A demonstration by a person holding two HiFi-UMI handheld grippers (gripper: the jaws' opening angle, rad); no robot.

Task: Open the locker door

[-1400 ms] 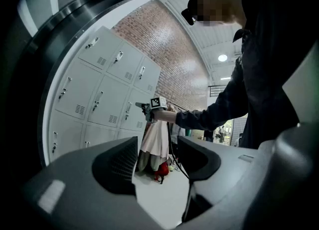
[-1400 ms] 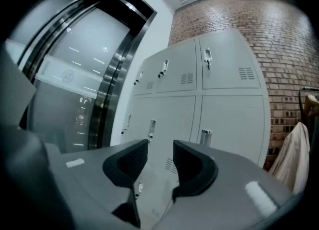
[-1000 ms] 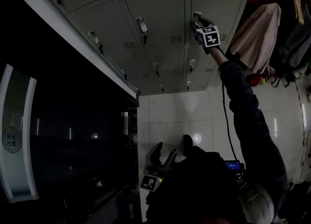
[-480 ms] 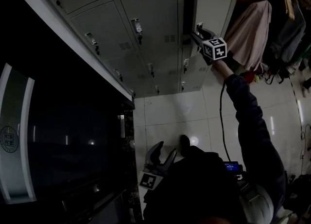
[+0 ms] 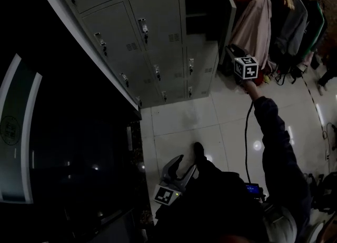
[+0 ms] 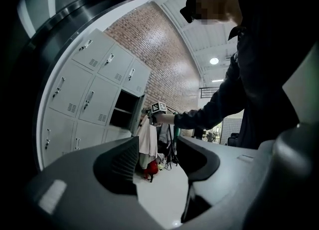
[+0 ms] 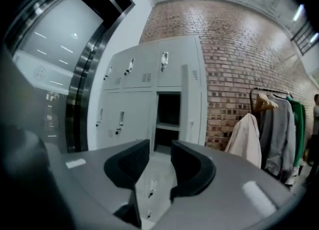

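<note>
Head view looks steeply down on a bank of grey lockers (image 5: 152,31) along the far side of a white tiled floor (image 5: 195,120). One locker compartment (image 5: 202,12) at the right end of the bank is dark inside and has a shelf across it. Its locker door (image 5: 228,18) stands swung out to the right, away from the frame. The right gripper (image 5: 233,53) is held out at arm's length just beside the door's free edge, not touching it, with its marker cube (image 5: 246,68) facing up. In the right gripper view, the right gripper (image 7: 159,149) has its jaws a little apart with nothing between them. Beyond them the compartment (image 7: 168,119) shows open, the locker door (image 7: 192,104) seen nearly edge-on at its right. A brick wall (image 7: 227,74) and a clothes rack (image 7: 271,124) with hanging coats lie further right.

The left gripper (image 5: 185,166) hangs low near the person's body, well apart from the lockers. In the left gripper view, the left gripper (image 6: 157,146) has its jaws wide apart and holds nothing. Far behind them the open compartment (image 6: 123,115) and the outstretched sleeve (image 6: 209,112) can be seen.
</note>
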